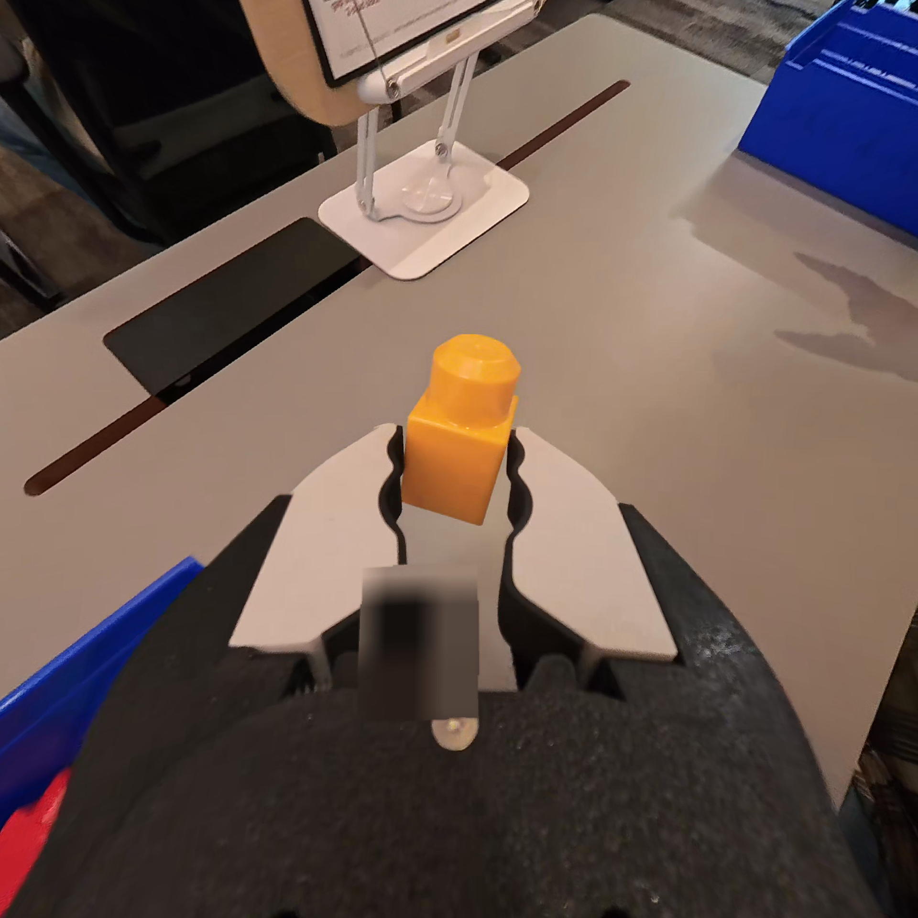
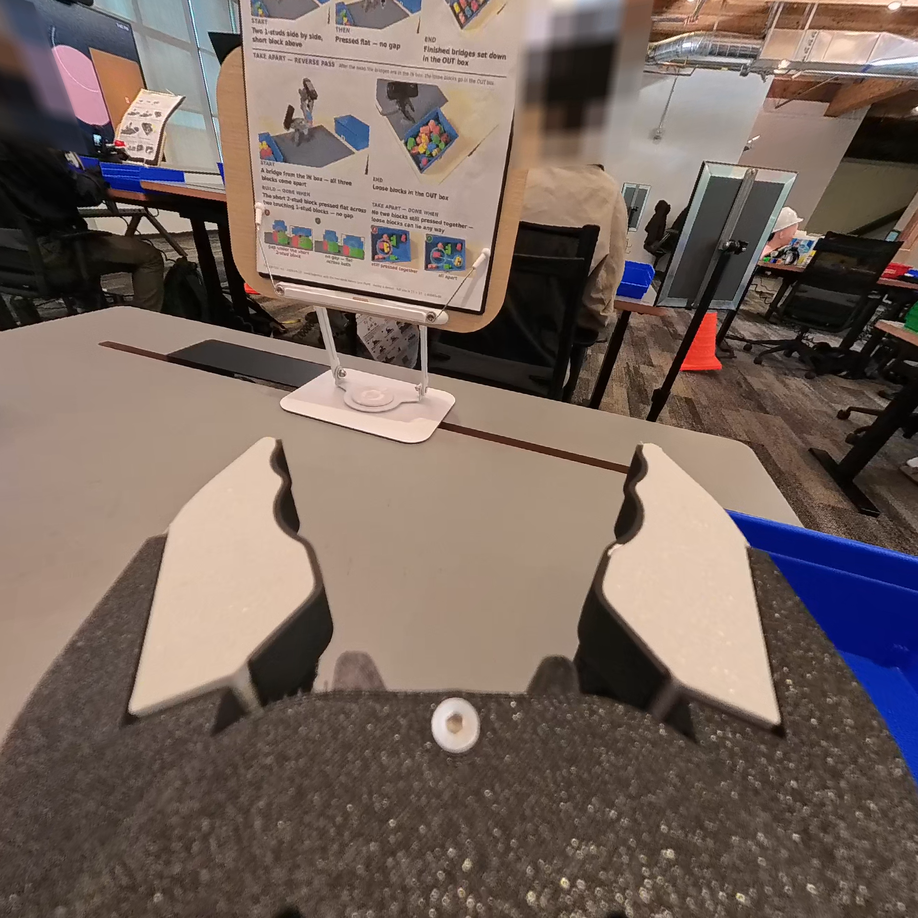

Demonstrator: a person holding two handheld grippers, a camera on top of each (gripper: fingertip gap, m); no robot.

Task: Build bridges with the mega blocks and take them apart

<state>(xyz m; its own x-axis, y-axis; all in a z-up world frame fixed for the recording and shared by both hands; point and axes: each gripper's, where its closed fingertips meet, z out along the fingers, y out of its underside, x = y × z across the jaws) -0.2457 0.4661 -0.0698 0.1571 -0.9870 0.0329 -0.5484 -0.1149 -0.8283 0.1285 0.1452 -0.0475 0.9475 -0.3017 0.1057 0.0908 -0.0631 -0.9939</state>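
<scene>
My left gripper (image 1: 454,447) is shut on an orange one-stud block (image 1: 459,447), gripped by its body with the stud pointing away from me, a little above the grey table (image 1: 621,372). My right gripper (image 2: 457,452) is open wide and empty above the same table (image 2: 124,472). No other loose blocks show on the tabletop in either view.
A white stand (image 1: 422,208) holding an instruction sheet (image 2: 377,149) sits at the table's far side, by a black panel (image 1: 223,308). Blue bins lie at the right (image 1: 844,124), near left (image 1: 74,695) with something red (image 1: 25,834), and right of my right gripper (image 2: 844,596).
</scene>
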